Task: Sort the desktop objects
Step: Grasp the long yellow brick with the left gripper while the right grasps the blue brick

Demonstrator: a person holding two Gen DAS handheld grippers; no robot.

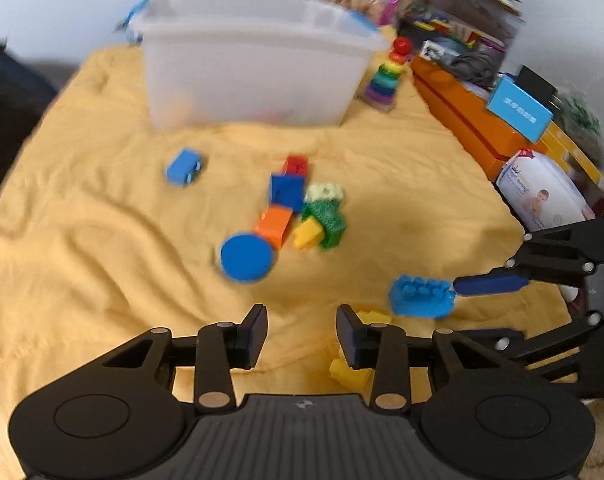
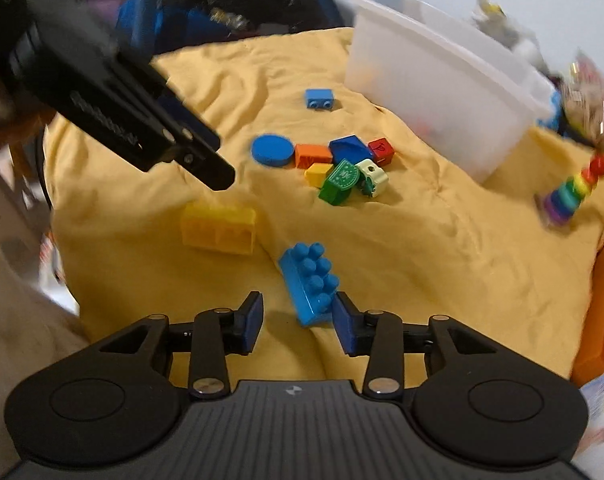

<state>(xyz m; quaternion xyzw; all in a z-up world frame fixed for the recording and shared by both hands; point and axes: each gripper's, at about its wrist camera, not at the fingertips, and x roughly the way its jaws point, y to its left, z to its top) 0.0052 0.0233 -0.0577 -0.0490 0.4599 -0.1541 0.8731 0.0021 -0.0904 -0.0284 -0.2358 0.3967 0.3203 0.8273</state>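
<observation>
Yellow cloth point(image 2: 442, 248) surface. Right gripper point(image 2: 297, 322) jaws spread, studded blue brick point(image 2: 310, 282) lying between the fingers, touching the right pad, not clamped. Left gripper point(image 1: 302, 332) jaws apart, empty, yellow brick point(image 1: 352, 372) just beside its right finger. Translucent bin point(image 1: 253, 64) at far edge.

A wrinkled yellow cloth point(image 1: 101, 240) covers the bench. On it lie a clear bin point(image 1: 253, 64), a rainbow ring stacker point(image 1: 386, 76), a blue disc point(image 1: 247, 257), 2 studded bricks, 1 blue point(image 2: 310, 282) and 1 yellow point(image 2: 219, 229), and a cluster of small coloured blocks point(image 1: 302, 204).
</observation>
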